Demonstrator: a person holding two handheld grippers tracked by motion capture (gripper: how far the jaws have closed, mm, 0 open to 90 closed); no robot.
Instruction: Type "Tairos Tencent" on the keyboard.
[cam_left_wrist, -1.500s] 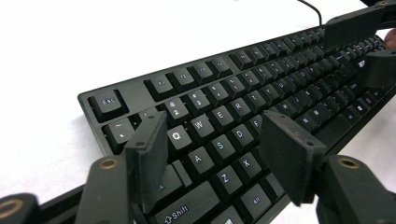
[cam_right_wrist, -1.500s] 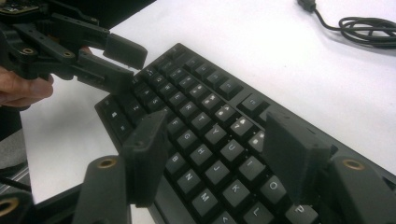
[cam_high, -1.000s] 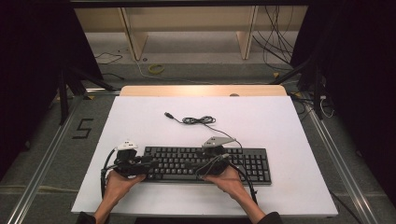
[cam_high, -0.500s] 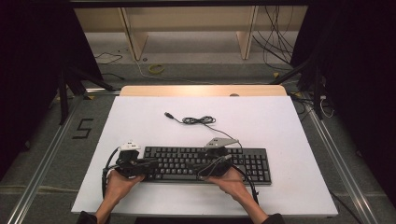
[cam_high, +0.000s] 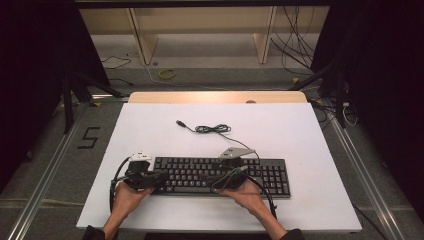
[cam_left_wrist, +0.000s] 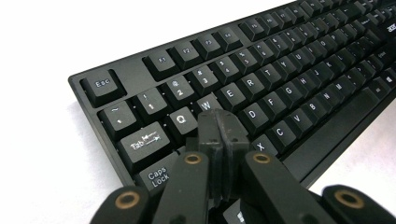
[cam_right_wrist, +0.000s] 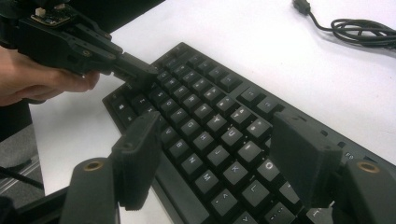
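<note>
Jaws of the left gripper (cam_left_wrist: 219, 122) have just been closing and are now seen pressed together, with nothing between them, tips poised over the keyboard (cam_high: 220, 176) near the A and S keys. Both hands are held in place. A single key press is judged to be prepared. The keyboard lies at 6 o'clock on the table (cam_high: 300, 130), its cable (cam_high: 212, 129) coiled toward 12. In the right gripper view, the right gripper (cam_right_wrist: 219, 154) is shown wide open, empty, above the right-hand letter keys.
</note>
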